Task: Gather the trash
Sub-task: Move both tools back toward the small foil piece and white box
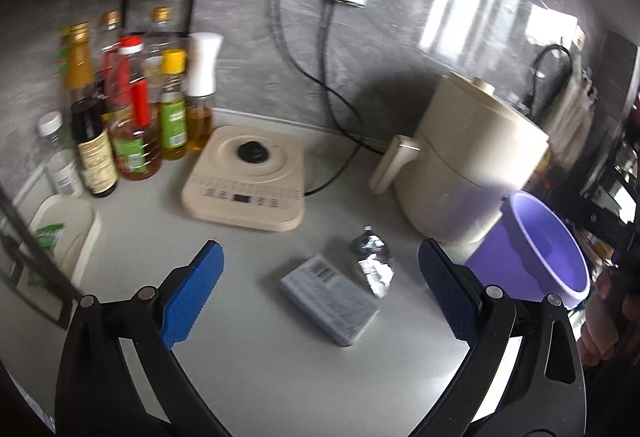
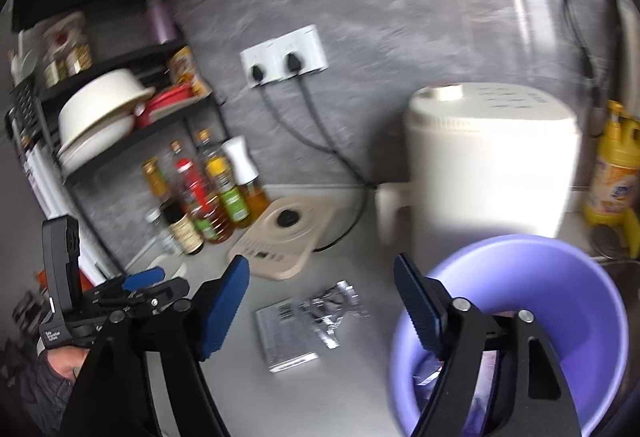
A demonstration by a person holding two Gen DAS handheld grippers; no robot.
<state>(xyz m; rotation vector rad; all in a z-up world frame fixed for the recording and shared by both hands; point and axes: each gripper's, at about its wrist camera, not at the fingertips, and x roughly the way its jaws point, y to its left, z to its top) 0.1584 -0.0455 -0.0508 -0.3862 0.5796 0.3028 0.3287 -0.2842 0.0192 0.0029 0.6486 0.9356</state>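
Both grippers spread, empty — left gripper, right gripper. Foil wrapper light, crinkly (pinch crumpled middle); small box stiff — grab by edges.

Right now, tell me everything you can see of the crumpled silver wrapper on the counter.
The crumpled silver wrapper is shiny, foil-like and creased, torn open into ragged flaps. It lies loose on the pale grey counter, right against the far corner of the flat grey packet with a barcode, possibly overlapping it. The cream air fryer stands behind it, the purple bin to its right. Nothing grips it.
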